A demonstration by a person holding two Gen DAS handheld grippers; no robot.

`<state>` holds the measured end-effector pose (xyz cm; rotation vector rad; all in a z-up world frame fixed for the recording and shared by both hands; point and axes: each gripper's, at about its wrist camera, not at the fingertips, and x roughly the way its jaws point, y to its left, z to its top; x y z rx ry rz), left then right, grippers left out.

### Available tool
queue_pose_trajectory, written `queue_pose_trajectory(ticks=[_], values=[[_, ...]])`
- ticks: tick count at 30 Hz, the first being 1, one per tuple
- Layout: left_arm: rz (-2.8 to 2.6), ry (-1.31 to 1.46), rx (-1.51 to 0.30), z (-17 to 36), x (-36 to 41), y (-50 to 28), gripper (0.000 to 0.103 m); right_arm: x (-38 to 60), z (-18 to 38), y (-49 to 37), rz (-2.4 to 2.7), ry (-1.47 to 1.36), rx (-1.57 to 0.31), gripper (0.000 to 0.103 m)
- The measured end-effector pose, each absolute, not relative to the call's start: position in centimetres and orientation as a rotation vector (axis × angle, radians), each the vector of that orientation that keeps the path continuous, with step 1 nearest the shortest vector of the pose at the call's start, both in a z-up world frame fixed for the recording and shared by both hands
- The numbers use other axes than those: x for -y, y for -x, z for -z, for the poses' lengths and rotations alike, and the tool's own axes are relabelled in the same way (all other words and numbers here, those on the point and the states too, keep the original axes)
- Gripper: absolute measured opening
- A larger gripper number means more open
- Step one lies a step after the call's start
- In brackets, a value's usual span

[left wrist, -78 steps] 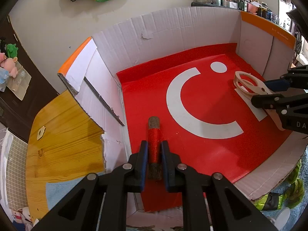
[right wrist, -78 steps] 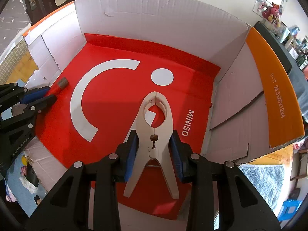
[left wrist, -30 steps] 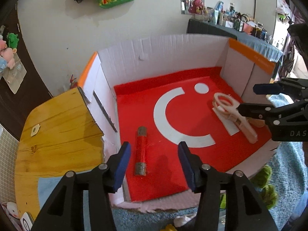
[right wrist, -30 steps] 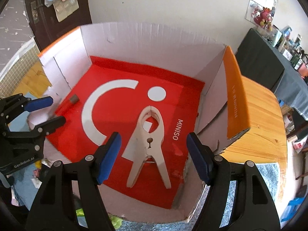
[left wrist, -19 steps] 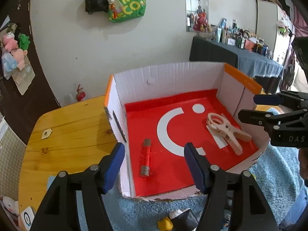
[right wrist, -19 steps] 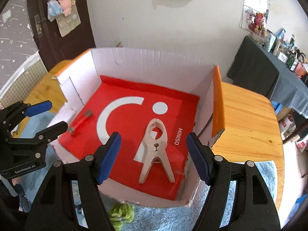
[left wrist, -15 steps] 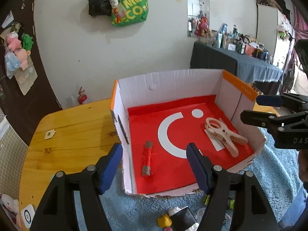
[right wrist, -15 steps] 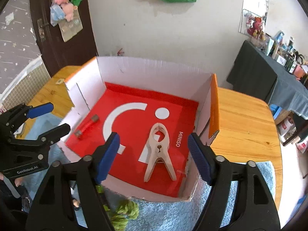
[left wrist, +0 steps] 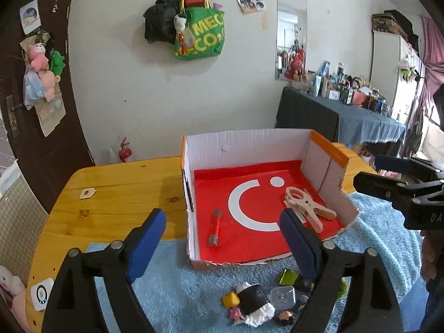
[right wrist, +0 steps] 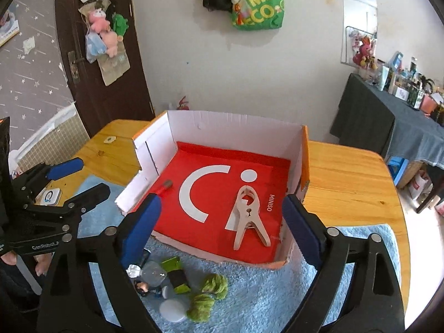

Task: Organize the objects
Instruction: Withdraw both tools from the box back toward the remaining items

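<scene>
Box (left wrist: 249, 149) of white cardboard with orange edges stands open on the wooden table (left wrist: 119, 191), its floor covered by a red sheet with a white arc and dot. Two things lie inside, well apart — one red stick (left wrist: 215, 227) with grey ends near the left wall, and one pale wooden clamp (left wrist: 305, 208) toward the right wall, beside the word MINISO in the right wrist view. Neither touches a wall.

In front of the box, on a blue fluffy mat (right wrist: 263, 297), sits a loose cluster of small things: a black roll with green (right wrist: 179, 277), a clear plastic case (left wrist: 283, 297), a white round lid (right wrist: 172, 309), two green yarn tufts (right wrist: 205, 297) and a few tiny figures, too small to count surely.

Both grippers hover above the mat, tilted down toward the box. The left gripper (left wrist: 222, 236) has its blue-padded fingers (left wrist: 147, 238) spread wide with nothing between them; they have just been opening. The right gripper (right wrist: 222, 222) matches it — fingers wide, just opening, holding nothing. A hand (right wrist: 41, 263) shows under the left gripper in the right wrist view.
</scene>
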<state>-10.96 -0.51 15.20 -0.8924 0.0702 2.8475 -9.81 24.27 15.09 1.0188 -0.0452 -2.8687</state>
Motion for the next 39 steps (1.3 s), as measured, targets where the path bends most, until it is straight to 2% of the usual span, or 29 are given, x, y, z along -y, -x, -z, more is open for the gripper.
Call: queue_pose_trajectory(ticks=[15,17,29,32,39], values=[[-2.868,0.895,-0.006,-13.5,1.1,6.1,0.094,-24.4,-13.0,4.7,2.930,-0.929,0.147,0.094],[-2.874,0.899,0.006,-12.8,1.1,5.3,0.098,-24.4,-12.2,4.0,2.941,-0.926,0.147,0.095],[-2.896,0.949,0.011,-8.6,0.7,1.9,0.098,-23.0,-7.6,0.3,2.990,-0.917,0.070,0.095],[-2.886,0.971,0.029,-7.6,0.7,1.5,0.098,-23.0,-6.3,-0.2,2.988,-0.938,0.091,0.099],[-2.894,1.013,0.050,-5.1,0.5,0.8,0.098,-22.8,-3.6,-1.1,2.994,-1.002,0.099,0.099]])
